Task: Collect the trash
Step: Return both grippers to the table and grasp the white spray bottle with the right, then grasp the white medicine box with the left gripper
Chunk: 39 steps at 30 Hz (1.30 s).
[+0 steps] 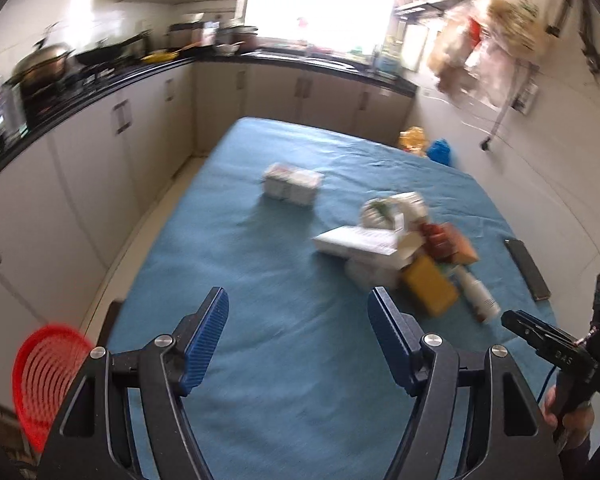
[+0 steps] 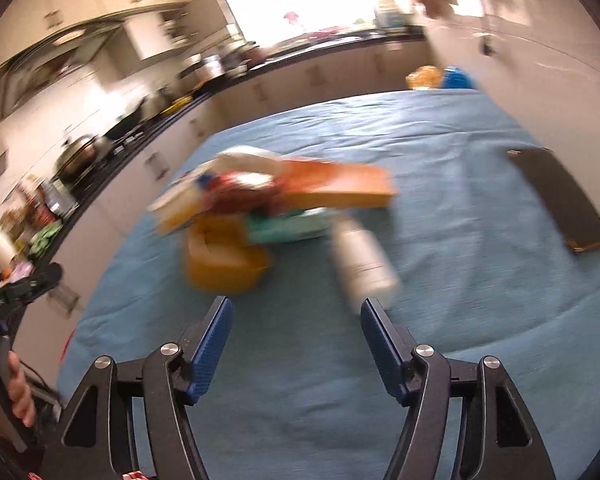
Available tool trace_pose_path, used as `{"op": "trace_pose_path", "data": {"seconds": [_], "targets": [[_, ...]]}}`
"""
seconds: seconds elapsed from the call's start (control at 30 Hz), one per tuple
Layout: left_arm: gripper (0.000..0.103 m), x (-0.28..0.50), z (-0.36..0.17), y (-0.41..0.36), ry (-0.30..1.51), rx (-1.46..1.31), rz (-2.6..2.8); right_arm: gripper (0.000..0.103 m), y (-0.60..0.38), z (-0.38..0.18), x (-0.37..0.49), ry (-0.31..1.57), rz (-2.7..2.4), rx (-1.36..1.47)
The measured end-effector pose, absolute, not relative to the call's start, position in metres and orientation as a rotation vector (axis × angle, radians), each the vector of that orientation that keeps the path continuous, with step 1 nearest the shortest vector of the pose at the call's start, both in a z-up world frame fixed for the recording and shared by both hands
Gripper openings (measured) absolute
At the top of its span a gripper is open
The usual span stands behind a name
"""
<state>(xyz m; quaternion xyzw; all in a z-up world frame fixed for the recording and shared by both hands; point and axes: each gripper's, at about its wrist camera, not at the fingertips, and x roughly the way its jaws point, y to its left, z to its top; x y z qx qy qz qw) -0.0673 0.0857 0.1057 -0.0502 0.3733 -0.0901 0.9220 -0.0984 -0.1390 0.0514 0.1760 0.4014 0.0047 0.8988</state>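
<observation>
Daylight floods in from a blown-out window (image 1: 320,0) at the far end of the kitchen, washing out nearby walls w/ glare. Motion blur smears both views: the heap of boxes (image 2: 268,204) and white bottle (image 2: 364,264) are soft, esp. in the right wrist view. Claw fingers (image 1: 204,340) stay sharp. Fisheye bends the countertop (image 1: 100,88); corners vignette to black. Shadows on the table (image 1: 260,320) are faint.

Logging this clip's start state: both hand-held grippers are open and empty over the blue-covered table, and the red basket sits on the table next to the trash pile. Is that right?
Not quite. The red basket is off the table, down beside its near-left edge, as the left wrist view shows. The rest holds: the left hand-held gripper and the right hand-held gripper are open and empty, and the trash pile lies on the blue cover.
</observation>
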Motion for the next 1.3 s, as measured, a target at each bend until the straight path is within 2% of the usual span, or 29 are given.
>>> {"op": "trace_pose_path", "data": {"seconds": [0.27, 0.6, 0.7, 0.77, 0.83, 0.93, 0.97, 1.3], "targets": [[0.071, -0.005, 0.103, 0.034, 0.814, -0.078, -0.307, 0.072, -0.188, 0.037, -0.071, 0.872, -0.045, 0.41], [0.069, 0.043, 0.077, 0.004, 0.925, -0.049, -0.405, 0.072, -0.175, 0.018, -0.039, 0.927, -0.02, 0.358], [0.046, 0.047, 0.07, 0.0, 0.956, -0.058, -0.421, 0.072, -0.168, 0.016, -0.034, 0.935, -0.025, 0.32], [0.015, 0.047, 0.065, 0.0, 0.981, -0.071, -0.429, 0.072, -0.165, 0.014, -0.033, 0.942, -0.031, 0.3], [0.014, 0.045, 0.064, 0.0, 0.98, -0.083, -0.424, 0.068, -0.164, 0.011, -0.032, 0.949, -0.038, 0.28], [0.009, 0.038, 0.068, 0.005, 0.964, -0.106, -0.415, 0.047, -0.162, 0.011, -0.031, 0.953, -0.059, 0.243], [0.008, 0.036, 0.07, 0.007, 0.96, -0.115, -0.412, 0.034, -0.162, 0.01, -0.031, 0.953, -0.055, 0.242], [0.006, -0.029, 0.112, 0.039, 0.833, -0.151, -0.393, 0.033, -0.161, 0.019, -0.055, 0.936, -0.039, 0.306]]}}
